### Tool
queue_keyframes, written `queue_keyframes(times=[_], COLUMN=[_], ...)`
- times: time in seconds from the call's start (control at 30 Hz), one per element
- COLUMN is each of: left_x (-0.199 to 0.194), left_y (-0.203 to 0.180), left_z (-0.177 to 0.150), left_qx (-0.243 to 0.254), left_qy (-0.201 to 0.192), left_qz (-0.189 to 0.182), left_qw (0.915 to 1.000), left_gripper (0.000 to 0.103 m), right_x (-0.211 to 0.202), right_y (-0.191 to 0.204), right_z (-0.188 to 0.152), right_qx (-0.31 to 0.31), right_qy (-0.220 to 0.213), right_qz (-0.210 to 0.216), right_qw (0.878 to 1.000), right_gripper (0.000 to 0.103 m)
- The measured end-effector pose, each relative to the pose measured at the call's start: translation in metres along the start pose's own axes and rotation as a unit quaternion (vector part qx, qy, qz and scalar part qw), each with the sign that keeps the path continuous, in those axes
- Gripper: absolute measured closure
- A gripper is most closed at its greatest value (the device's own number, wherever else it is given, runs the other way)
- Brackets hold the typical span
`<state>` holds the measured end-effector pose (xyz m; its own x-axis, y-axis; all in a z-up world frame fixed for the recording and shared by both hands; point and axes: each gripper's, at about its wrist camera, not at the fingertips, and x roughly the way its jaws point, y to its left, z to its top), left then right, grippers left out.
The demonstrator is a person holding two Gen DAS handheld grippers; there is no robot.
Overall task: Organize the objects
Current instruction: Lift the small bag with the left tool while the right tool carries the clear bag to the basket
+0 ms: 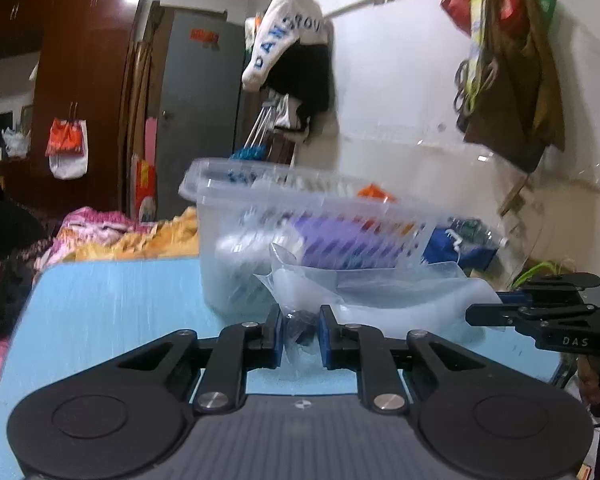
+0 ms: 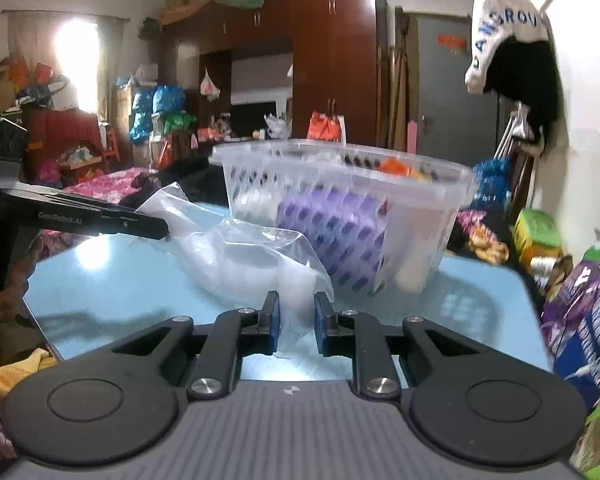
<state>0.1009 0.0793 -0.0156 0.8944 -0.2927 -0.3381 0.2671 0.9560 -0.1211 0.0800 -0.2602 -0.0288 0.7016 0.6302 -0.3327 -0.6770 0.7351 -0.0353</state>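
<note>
A clear plastic bag [image 2: 240, 256] with something white inside hangs just above the light-blue table [image 2: 112, 280], stretched between both grippers. My left gripper [image 1: 300, 334] is shut on one end of the bag [image 1: 380, 284], where dark bits show between the blue pads. My right gripper [image 2: 296, 320] is shut on the other end. In the right wrist view the left gripper [image 2: 156, 229] comes in from the left. In the left wrist view the right gripper [image 1: 476, 316] comes in from the right. Behind the bag stands a clear slotted basket [image 2: 340, 208] holding a purple item [image 2: 336, 224] and an orange piece [image 2: 394, 166].
The basket [image 1: 300, 220] takes up the far middle of the table [image 1: 112, 300]. Bedding [image 1: 112, 236] lies beyond the table's left edge. Clothes hang on the white wall [image 1: 400, 80]. Packets and boxes [image 2: 580, 288] crowd the table's right side in the right wrist view.
</note>
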Motion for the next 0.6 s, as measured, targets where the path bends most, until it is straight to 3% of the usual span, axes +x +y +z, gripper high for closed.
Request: queue_keyframes(times=[0.37, 0.6], left_x=[-0.016, 0.018], left_y=[-0.032, -0.041], left_z=[0.071, 0.121], left_qx=[0.031, 0.046], left_qy=[-0.077, -0.079], left_qz=[0.014, 0.048], left_qw=[0.9965, 0.9947], left_gripper=[0.082, 0.082], right_x=[-0.010, 0.010], right_y=[-0.020, -0.041], right_z=[0.066, 0.108], right_qx=[-0.019, -0.017], right_qy=[-0.058, -0.070], right_qz=[-0.027, -0.042], right_qw=[0.998, 0.996], right_gripper=[0.083, 0.083])
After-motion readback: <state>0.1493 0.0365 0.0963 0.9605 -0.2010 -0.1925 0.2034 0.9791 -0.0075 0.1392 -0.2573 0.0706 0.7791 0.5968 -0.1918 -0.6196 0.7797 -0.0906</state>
